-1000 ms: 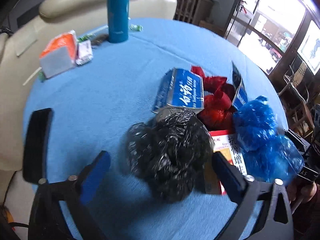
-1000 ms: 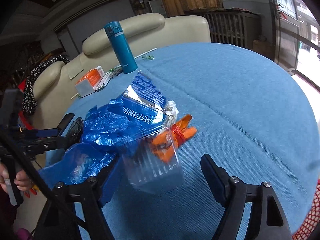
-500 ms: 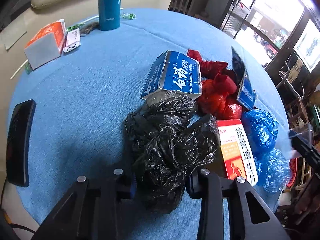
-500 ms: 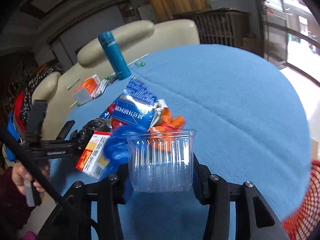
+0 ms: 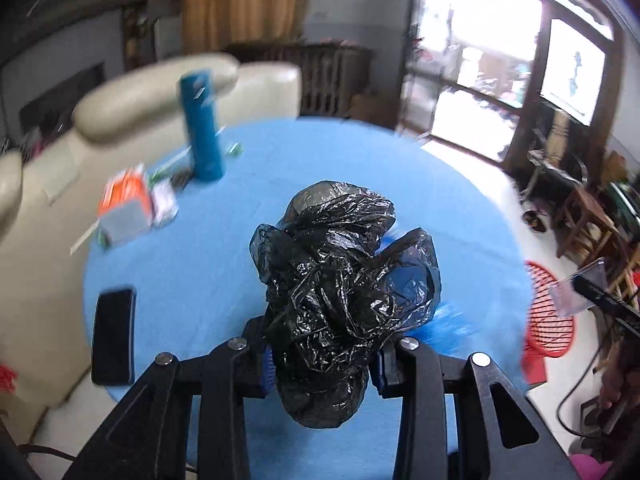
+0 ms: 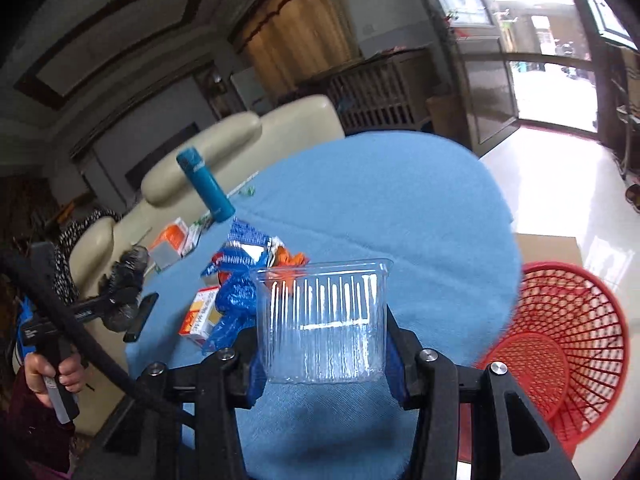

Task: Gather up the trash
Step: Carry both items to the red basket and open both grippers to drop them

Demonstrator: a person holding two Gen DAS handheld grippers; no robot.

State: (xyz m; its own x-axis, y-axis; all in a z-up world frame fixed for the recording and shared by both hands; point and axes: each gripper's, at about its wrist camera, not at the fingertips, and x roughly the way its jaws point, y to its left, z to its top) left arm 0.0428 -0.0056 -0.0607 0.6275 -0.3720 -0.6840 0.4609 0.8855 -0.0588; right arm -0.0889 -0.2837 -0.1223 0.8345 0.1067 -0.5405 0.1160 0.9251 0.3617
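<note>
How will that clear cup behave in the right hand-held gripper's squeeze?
The clear cup looks thin-walled and ribbed, so it probably flexes and could crack if squeezed harder. It seems empty, so likely very light. Its glossy sides may slip between the right hand-held gripper pads.

So it's a round table with a light blue cloth [image 6: 400, 208] filling the middle of both views. Toward the upper left stands a teal cylindrical flask [image 6: 206, 186], tilted by the lens, with an orange and grey box [image 5: 126, 208] just beside it. A black phone [image 5: 113, 336] lies flat at the left edge. Left of centre in the right wrist view there's a heap of blue foil packs [image 6: 248, 240], a crumpled blue plastic bag [image 6: 234, 300] and a red and white carton [image 6: 200, 316]. On the floor at lower right sits a red mesh basket [image 6: 576, 332].
</note>
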